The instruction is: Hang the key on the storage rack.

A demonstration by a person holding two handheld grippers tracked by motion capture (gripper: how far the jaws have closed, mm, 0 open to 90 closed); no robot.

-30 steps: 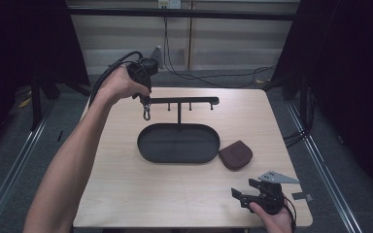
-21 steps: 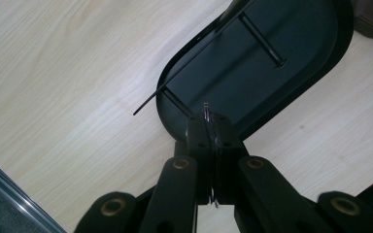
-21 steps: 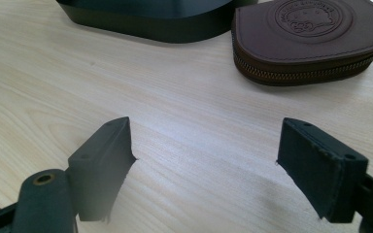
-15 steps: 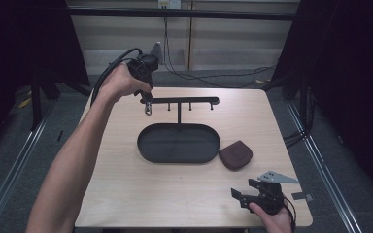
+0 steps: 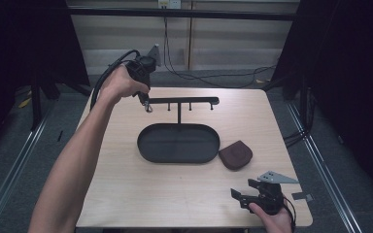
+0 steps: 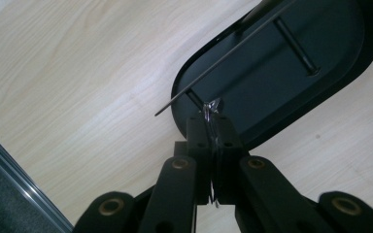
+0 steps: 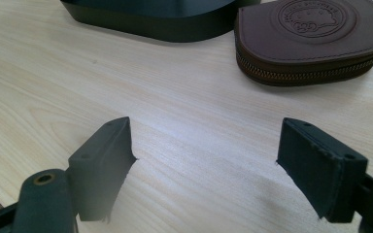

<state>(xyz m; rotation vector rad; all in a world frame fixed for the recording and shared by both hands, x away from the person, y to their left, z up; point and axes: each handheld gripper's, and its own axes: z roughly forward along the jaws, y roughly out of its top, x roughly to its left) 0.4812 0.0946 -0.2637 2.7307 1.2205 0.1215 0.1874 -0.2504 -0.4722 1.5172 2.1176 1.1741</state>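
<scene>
Black metal stand [image 5: 179,102] with an oval tray [image 5: 148,145] at its foot sits mid-table. At the left end of the stand's crossbar, the left gripper [image 5: 147,104] is clamped tight on a small silver ring [image 6: 210,109], held just beside the bar. Near the tray's right end lies a brown pouch [image 5: 236,154]. Well in front of the tray, the right gripper [image 5: 243,196] rests with jaws wide apart, holding nothing.

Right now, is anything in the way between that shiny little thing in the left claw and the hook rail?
Nothing visible. The left claw, shut on the small metal ring, is already at the left end of the black rail.
</scene>
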